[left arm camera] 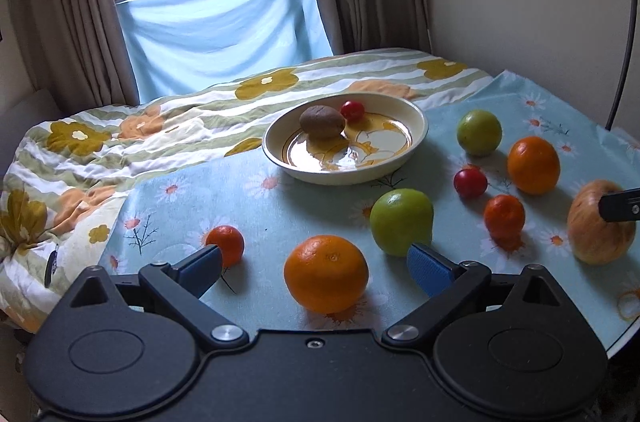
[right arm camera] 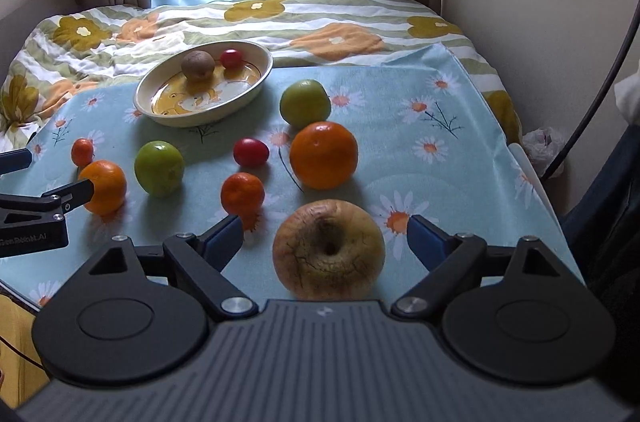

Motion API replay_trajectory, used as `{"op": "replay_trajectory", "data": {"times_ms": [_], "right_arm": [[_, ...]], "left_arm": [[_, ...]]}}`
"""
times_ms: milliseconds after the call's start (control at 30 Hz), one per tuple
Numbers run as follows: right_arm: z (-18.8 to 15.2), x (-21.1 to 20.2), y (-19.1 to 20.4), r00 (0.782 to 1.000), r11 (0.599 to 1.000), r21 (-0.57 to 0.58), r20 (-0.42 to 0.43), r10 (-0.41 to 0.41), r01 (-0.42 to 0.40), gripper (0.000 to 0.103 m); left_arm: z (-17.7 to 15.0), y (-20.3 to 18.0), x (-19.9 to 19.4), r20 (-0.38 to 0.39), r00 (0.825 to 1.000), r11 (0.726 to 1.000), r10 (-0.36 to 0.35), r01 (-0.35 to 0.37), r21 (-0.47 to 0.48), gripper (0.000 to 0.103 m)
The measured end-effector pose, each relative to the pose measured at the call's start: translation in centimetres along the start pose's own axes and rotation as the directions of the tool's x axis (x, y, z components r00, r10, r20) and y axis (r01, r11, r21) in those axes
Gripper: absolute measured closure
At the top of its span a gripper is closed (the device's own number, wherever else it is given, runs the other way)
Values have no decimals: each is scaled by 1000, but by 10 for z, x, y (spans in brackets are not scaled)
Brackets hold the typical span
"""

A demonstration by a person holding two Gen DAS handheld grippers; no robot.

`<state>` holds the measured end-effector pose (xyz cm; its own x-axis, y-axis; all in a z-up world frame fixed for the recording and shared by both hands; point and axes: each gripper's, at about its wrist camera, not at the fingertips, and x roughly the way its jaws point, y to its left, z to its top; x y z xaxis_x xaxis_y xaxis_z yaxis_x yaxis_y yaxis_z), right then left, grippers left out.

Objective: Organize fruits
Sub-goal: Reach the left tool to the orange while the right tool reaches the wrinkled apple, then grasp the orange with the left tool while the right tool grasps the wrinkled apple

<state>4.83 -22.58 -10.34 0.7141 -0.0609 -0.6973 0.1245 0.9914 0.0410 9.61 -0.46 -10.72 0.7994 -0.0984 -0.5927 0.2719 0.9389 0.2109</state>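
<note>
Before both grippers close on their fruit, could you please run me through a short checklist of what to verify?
1. Left hand-held gripper open around the large orange: ok, a finger on each side, not touching.
2. Right hand-held gripper open around the wrinkled apple: ok.
3. Small mandarin clear of the right gripper's left finger: not ok, it sits close beside the fingertip.
4. Room in the bowl: ok, only a kiwi and a cherry tomato inside.
5. Green apple clear of the left gripper's right finger: cannot tell, they overlap in view.
</note>
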Motion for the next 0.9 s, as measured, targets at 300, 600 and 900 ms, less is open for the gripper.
{"op": "replay_trajectory", "data": {"times_ms": [300, 600, 900], "right_arm": [[-17, 24, -3, 999, 1000, 12, -34, 1, -1, 0], [-18, 32, -1, 999, 999, 35, -47, 2, 0, 6], [-15, 36, -2, 998, 999, 42, -63, 1, 1, 11]], "left_arm": [[-10, -8, 32, -54, 999, 998, 4, -1, 71, 19], [-9, -6, 44, -98, 994, 996, -40, 48, 76, 38], [-12, -9, 40, -93, 995, 994, -38, 48, 100, 39]]}}
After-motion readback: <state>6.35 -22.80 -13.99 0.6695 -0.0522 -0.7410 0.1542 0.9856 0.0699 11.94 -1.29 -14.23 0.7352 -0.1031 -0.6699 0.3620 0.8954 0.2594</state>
